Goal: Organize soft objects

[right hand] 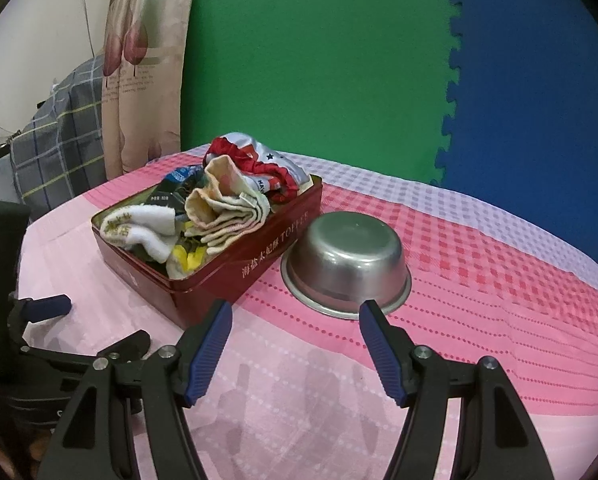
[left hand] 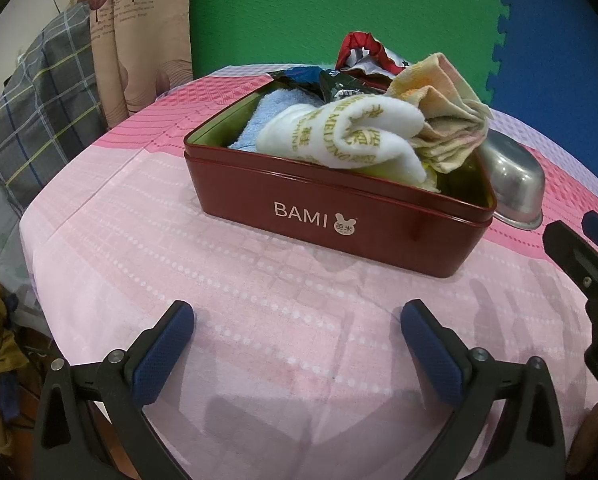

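A red BAMI tin (left hand: 339, 216) stands on the table, heaped with soft things. Inside lie a white towel with gold lettering (left hand: 339, 136), a light blue towel (left hand: 259, 116), a folded peach cloth (left hand: 439, 120), a red-and-white cloth (left hand: 363, 52) and dark packets (left hand: 331, 80). My left gripper (left hand: 297, 312) hovers over the tablecloth in front of the tin, open wide, with nothing between its pads. My right gripper (right hand: 296, 306) is open too, empty, just short of the tin (right hand: 259, 264) and an upturned steel bowl (right hand: 351, 252). Each gripper shows at the edge of the other's view.
The steel bowl (left hand: 511, 184) sits rim-down close against the tin's right side. A pink checked tablecloth (left hand: 219, 264) covers the table. Green and blue foam mats (right hand: 319, 72) line the wall behind. A curtain (right hand: 147, 80) and plaid bedding (left hand: 47, 100) lie to the left.
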Motion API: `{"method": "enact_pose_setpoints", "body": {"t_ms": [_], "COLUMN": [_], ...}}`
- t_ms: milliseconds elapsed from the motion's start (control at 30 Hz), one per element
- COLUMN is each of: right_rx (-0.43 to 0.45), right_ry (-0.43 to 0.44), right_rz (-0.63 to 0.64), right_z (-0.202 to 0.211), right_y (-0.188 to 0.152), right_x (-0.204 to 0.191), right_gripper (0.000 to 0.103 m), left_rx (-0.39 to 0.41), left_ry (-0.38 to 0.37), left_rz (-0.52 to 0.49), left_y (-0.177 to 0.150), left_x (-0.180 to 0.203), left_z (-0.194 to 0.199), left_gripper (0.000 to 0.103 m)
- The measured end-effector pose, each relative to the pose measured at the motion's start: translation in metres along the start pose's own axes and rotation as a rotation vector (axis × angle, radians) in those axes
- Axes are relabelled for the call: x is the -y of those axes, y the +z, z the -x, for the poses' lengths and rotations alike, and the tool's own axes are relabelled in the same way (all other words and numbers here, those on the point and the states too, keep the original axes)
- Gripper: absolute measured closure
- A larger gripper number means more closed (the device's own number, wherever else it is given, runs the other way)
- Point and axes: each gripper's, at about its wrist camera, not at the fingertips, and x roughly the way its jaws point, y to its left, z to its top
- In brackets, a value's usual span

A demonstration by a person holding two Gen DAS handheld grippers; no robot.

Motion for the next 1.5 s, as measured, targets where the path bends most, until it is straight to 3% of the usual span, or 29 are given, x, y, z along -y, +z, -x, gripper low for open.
{"method": "enact_pose_setpoints", "body": {"t_ms": [1500], "right_rx": [-0.037], "right_ry": [0.005], "right_rz": [0.023], "right_z": [-0.0068], "right_y": [-0.0011], "right_x": [-0.0033], "right_gripper": [0.035], "left_rx": [0.000], "left_ry": [0.000], "left_rz": [0.001], "left_y": [-0.0002], "left_x": [0.0002], "left_z": [0.0000], "left_gripper": [0.000]}}
